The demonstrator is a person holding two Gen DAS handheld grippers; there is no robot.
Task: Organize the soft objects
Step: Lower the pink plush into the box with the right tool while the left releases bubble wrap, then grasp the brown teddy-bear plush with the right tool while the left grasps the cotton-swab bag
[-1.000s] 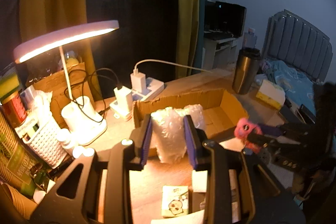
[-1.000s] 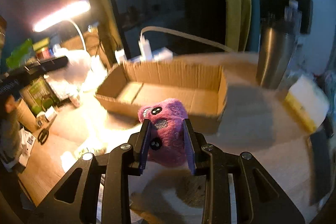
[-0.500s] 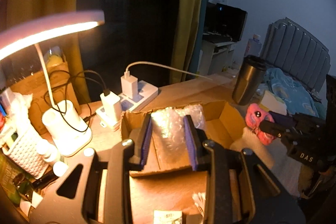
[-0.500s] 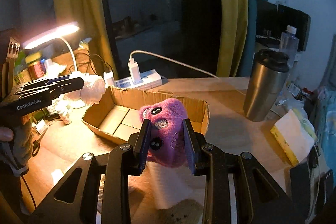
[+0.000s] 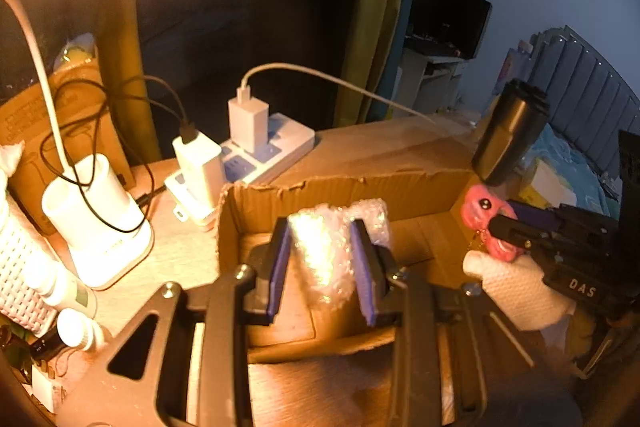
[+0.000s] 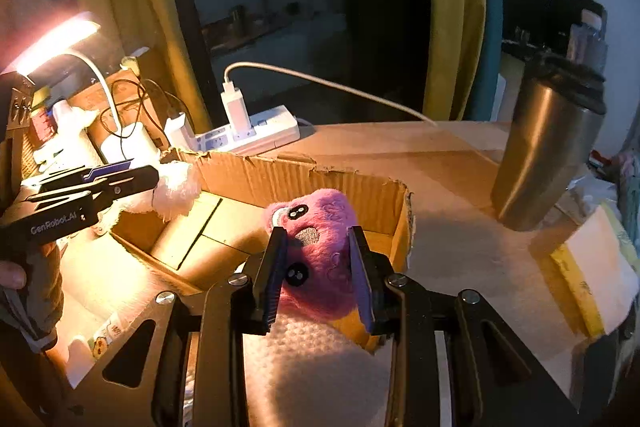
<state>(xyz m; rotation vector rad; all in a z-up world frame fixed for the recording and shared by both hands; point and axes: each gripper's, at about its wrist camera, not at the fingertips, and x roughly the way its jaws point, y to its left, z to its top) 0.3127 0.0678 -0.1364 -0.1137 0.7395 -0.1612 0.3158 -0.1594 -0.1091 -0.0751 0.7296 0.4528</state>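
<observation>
Cardboard box (image 5: 360, 187) on lamplit wooden desk (image 5: 380, 143), bedroom beyond

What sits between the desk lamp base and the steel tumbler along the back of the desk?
Left wrist view: between lamp base and tumbler sit two white chargers and a power strip, in front the cardboard box.

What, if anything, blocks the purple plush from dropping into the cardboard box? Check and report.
Nothing visible does. The purple plush, clamped in the right gripper, hangs by the cardboard box's torn near corner, and the floor below looks bare. The left gripper holds bubble wrap over the far end, apart from it.
</observation>
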